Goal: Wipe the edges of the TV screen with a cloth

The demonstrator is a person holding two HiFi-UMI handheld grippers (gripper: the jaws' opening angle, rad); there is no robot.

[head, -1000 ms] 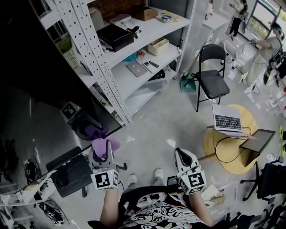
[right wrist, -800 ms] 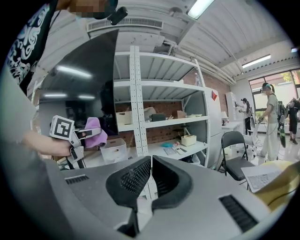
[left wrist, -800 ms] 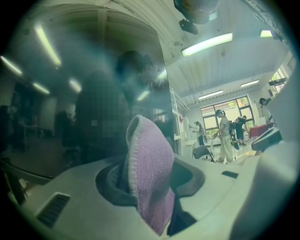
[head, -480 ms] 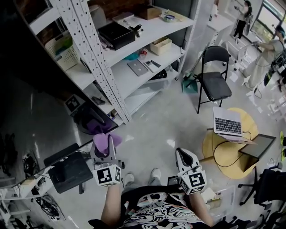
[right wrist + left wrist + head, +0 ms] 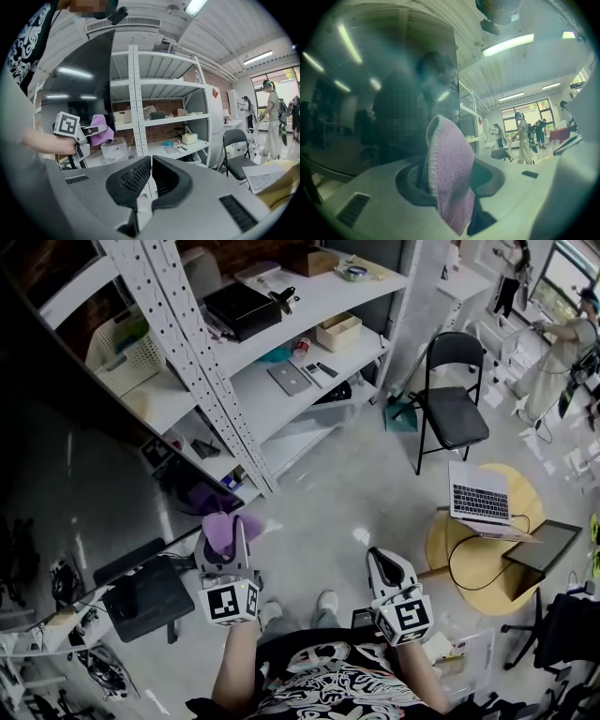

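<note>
Over by the big dark TV screen (image 5: pixel 66 493), the person's left gripper (image 5: pixel 225 554) is clamped on a folded purple cloth (image 5: pixel 223 528), which sticks up out of the jaws as a rounded hump. From the left gripper view the cloth (image 5: pixel 451 164) fills the gap between the pads, and its top rises in front of the glossy screen (image 5: pixel 370 93), close to the screen's upright right-hand edge. Whether the fabric actually touches the glass or the edge I cannot make out from here. The right gripper (image 5: pixel 386 570) is held low, near the person's body and well apart from the screen. Its own view shows the two black ribbed pads (image 5: pixel 133 180) brought together with only a thin slit between them and nothing held there. That same view catches the left gripper (image 5: pixel 89 132) off to the side with the purple cloth (image 5: pixel 102 127) poking out beside the screen (image 5: pixel 84 79). Just past the screen stands a white metal shelf rack (image 5: pixel 234 362) loaded with boxes and a basket. Farther across the grey floor are a black folding chair (image 5: pixel 450 409) and an open laptop (image 5: pixel 478 495) on a round yellow table (image 5: pixel 469 563).
</note>
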